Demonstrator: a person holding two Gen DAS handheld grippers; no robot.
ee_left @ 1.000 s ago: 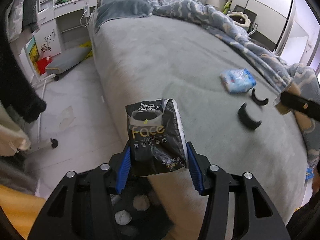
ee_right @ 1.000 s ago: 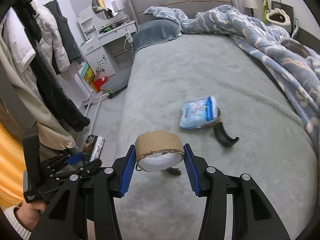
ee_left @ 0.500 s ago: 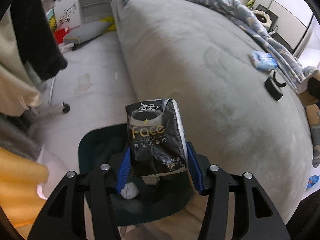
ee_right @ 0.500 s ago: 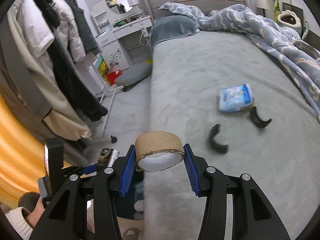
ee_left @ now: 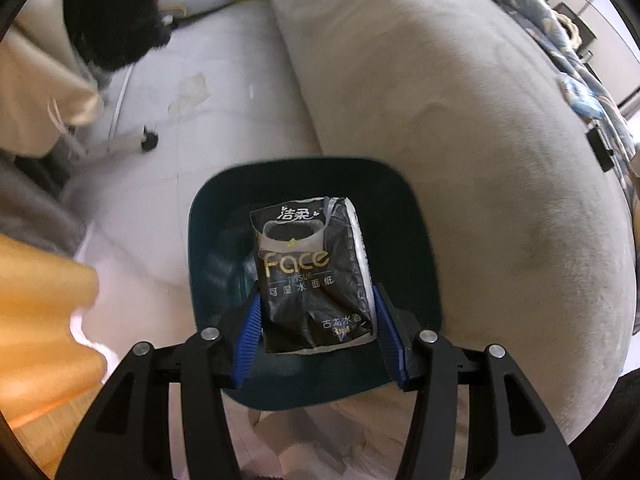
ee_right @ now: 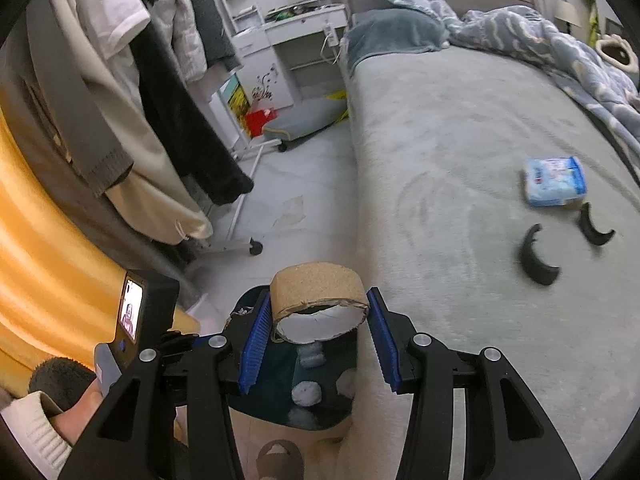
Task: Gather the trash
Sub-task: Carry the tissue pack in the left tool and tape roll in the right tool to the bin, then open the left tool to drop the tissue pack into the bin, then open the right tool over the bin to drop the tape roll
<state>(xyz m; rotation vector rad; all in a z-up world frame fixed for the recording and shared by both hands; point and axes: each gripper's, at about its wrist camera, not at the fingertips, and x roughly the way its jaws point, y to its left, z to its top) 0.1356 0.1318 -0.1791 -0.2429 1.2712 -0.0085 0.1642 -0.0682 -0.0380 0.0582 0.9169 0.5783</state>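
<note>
My left gripper (ee_left: 316, 332) is shut on a black "Face" tissue pack (ee_left: 310, 276) and holds it right above the open dark teal trash bin (ee_left: 208, 216) on the floor beside the bed. My right gripper (ee_right: 316, 336) is shut on a brown cardboard tape roll (ee_right: 318, 300), held above the same bin (ee_right: 320, 408), where white crumpled tissues (ee_right: 306, 394) lie. On the grey bed (ee_right: 460, 160) lie a blue-and-white packet (ee_right: 554, 180) and two black curved pieces (ee_right: 536, 256).
A clothes rack with hanging coats (ee_right: 132, 100) stands left of the bin, its wheeled foot (ee_left: 148, 142) on the floor. An orange curtain (ee_right: 44, 240) is at the far left. A white dresser (ee_right: 280, 36) and a rumpled blue quilt (ee_right: 540, 36) are at the back.
Both grippers have swung left and down from over the bed toward the trash bin. The tissue pack now hangs over the bin's opening. Both grips are unchanged.
</note>
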